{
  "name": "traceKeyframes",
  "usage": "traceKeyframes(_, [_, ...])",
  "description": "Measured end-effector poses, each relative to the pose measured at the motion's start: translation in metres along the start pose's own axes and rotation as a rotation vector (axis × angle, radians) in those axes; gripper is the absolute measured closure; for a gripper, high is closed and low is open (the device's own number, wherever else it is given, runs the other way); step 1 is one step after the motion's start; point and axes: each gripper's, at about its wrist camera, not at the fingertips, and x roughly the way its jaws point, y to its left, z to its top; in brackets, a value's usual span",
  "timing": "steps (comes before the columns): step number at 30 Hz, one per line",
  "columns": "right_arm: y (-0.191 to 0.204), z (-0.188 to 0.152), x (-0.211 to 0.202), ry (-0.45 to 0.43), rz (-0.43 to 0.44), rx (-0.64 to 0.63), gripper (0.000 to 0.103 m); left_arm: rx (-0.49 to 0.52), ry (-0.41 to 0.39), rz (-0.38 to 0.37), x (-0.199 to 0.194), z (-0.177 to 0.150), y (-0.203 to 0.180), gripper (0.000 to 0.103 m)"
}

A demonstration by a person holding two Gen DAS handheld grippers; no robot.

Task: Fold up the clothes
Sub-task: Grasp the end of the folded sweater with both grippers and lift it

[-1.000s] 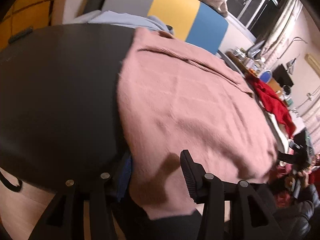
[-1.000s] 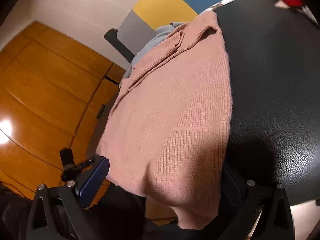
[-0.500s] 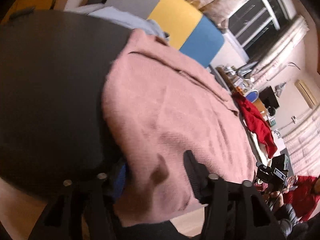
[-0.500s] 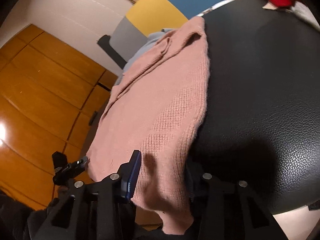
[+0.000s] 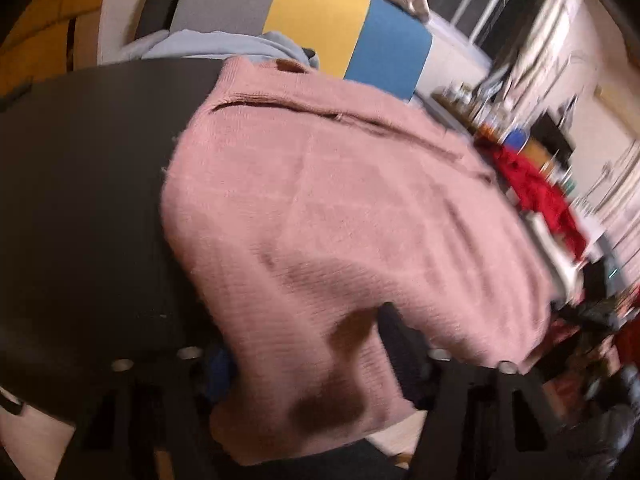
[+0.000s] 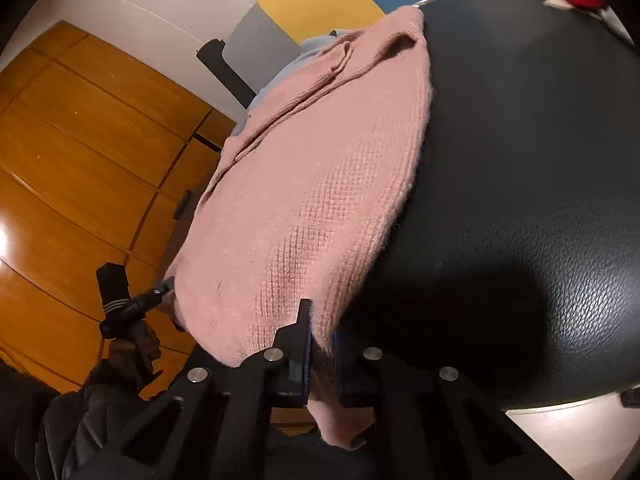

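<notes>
Sweater hem (image 6: 320, 364) newly pinched, black tabletop (image 6: 520, 180) beneath.

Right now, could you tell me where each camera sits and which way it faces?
Left wrist: on the left tongs, facing down along its fingers at the pink sweater hanging over the black table; its jaws are closing around the hem.
Right wrist: on the right tongs, whose closing jaws pinch the sweater's other near corner; a sleeve shows lower left.
Shared: sweater, table, striped chair.

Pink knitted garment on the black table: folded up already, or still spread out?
Still spread out. The pink knitted garment lies as one broad sheet on the black table, its near edge hanging over the table's front.
</notes>
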Motion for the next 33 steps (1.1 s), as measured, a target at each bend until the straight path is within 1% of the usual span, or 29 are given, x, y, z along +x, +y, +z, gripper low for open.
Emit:
traceKeyframes(1, [-0.004, 0.0, 0.0, 0.003, 0.02, 0.024, 0.093, -0.017, 0.007, -0.013, -0.001, 0.001, 0.004, 0.091])
traceKeyframes(4, [-0.009, 0.0, 0.0, 0.006, 0.064, 0.063, 0.093, -0.052, 0.027, -0.047, -0.003, 0.001, 0.016, 0.092])
traceKeyframes(5, [-0.009, 0.0, -0.001, 0.005, 0.078, 0.071, 0.089, -0.044, 0.029, -0.055, -0.004, 0.0, 0.017, 0.092])
traceKeyframes(7, [-0.011, -0.002, 0.001, -0.003, 0.098, 0.079, 0.089, -0.044, 0.034, -0.071, -0.006, -0.004, 0.019, 0.092])
traceKeyframes(8, [-0.013, -0.003, 0.003, -0.01, 0.105, 0.082, 0.092, -0.061, 0.033, -0.086, -0.006, -0.005, 0.023, 0.092])
traceKeyframes(10, [-0.015, -0.003, 0.006, -0.024, 0.129, 0.089, 0.093, -0.083, 0.032, -0.106, -0.006, -0.007, 0.027, 0.092])
traceKeyframes(14, [-0.002, -0.003, 0.005, -0.027, 0.074, -0.011, 0.09, -0.076, 0.037, -0.104, -0.006, -0.006, 0.026, 0.092])
traceKeyframes(16, [-0.004, -0.002, 0.005, -0.015, 0.085, 0.006, 0.089, -0.113, 0.04, -0.127, -0.007, -0.006, 0.031, 0.091])
traceKeyframes(17, [-0.007, 0.0, 0.004, -0.007, 0.092, 0.026, 0.089, -0.11, 0.04, -0.127, -0.009, -0.007, 0.031, 0.092])
traceKeyframes(18, [-0.011, 0.002, 0.002, 0.001, 0.091, 0.048, 0.094, -0.1, 0.042, -0.122, -0.009, -0.007, 0.028, 0.092])
traceKeyframes(20, [-0.01, 0.003, 0.0, 0.004, 0.074, 0.057, 0.093, -0.08, 0.045, -0.113, -0.011, -0.008, 0.024, 0.093])
traceKeyframes(21, [-0.007, 0.003, 0.001, 0.007, 0.072, 0.053, 0.093, -0.074, 0.049, -0.121, -0.012, -0.008, 0.023, 0.093])
traceKeyframes(24, [-0.001, 0.002, 0.006, 0.035, 0.101, 0.054, 0.093, -0.067, 0.063, -0.174, -0.016, -0.012, 0.023, 0.094])
traceKeyframes(27, [-0.001, 0.001, 0.006, 0.046, 0.167, 0.087, 0.093, -0.11, 0.055, -0.284, -0.029, -0.015, 0.032, 0.094])
traceKeyframes(29, [0.0, 0.006, 0.0, 0.02, 0.242, 0.102, 0.093, -0.143, 0.033, -0.363, -0.039, -0.013, 0.039, 0.094])
traceKeyframes(33, [0.002, 0.024, 0.003, -0.016, 0.313, 0.117, 0.093, -0.173, -0.029, -0.461, -0.048, 0.008, 0.046, 0.094])
